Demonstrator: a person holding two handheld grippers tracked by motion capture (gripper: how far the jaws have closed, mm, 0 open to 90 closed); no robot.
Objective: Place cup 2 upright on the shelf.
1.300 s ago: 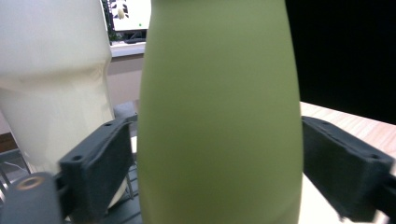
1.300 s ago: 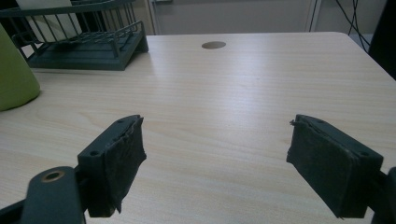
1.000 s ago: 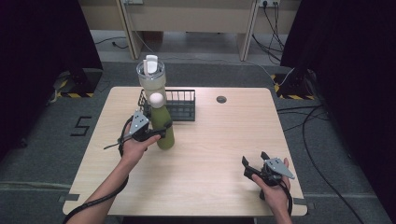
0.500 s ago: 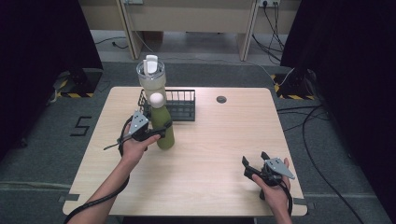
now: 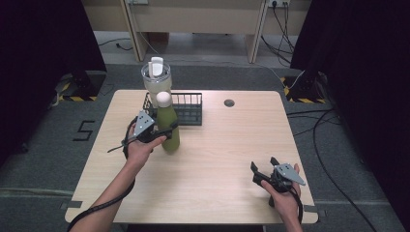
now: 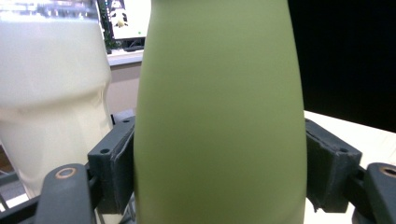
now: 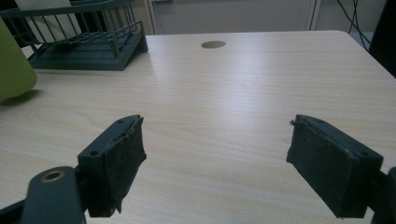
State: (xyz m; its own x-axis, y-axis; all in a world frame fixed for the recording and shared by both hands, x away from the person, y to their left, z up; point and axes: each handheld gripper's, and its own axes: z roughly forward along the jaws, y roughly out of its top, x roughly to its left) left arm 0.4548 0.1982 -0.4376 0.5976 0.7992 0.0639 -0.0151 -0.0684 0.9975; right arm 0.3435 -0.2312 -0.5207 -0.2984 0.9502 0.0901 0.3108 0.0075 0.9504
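Since the earlier frames, nothing on the surface [image 5: 208,159] is seen to have shifted apart from the left tongs [image 5: 167,134], whose jaws have just been closing onto the green bottle [image 5: 168,126]; bottle, rack and right hand are found where they were

The light wooden surface is seen from above, with a small round hole [image 5: 229,103] near its far edge

A dark wire rack [image 5: 186,109] is set at the far left-centre of the surface. A pale, cream-coloured tumbler [image 5: 155,82] with a clear lid is stood at the rack's far left corner; whether it is inside the rack or just beside it cannot be told

The green bottle, white-capped, is stood upright on the surface just in front of the rack and the tumbler. In the left gripper view both pads are pressed against the flanks of the bottle [image 6: 219,116], one on each side, so the left tongs are clamped on it at mid-body, with the tumbler [image 6: 51,88] close behind

The right tongs [image 5: 258,173] are held low over the near right part of the surface, well apart from the bottle. Their jaws are spread wide, with bare wood between them in the right gripper view
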